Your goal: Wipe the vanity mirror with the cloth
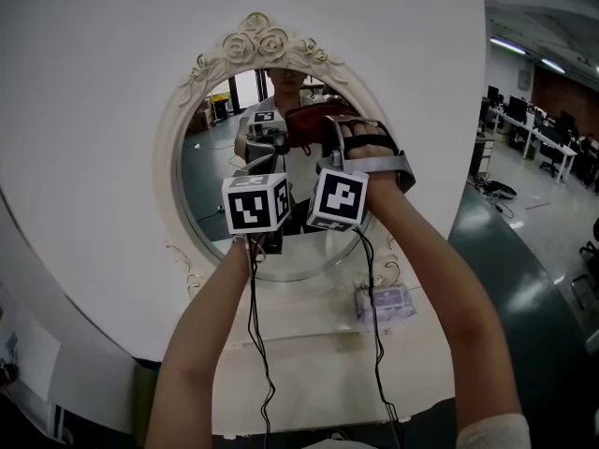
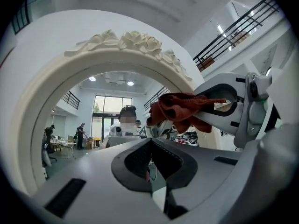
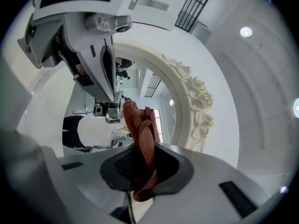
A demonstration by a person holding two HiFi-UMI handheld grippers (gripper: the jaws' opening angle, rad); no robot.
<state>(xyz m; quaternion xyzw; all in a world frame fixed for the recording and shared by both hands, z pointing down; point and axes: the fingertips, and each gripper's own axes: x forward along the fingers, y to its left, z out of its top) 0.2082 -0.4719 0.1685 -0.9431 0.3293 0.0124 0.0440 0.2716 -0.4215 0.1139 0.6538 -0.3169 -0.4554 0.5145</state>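
The right tongs (image 3: 140,171) were clamped on the red cloth (image 3: 141,139), up by the vanity mirror (image 1: 213,181), at 1 o'clock from its middle. The left tongs (image 2: 152,169) were closed together on nothing. A small pack (image 1: 384,304) lay on the worktop (image 1: 299,344) at the mirror's 5 o'clock. Its writing was too small to read.

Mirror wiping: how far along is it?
Picking up is done: the right gripper is shut on the red cloth, raised to the top of the mirror. Wiping seems under way; how much glass is clean can't be told. The left gripper is shut, empty.
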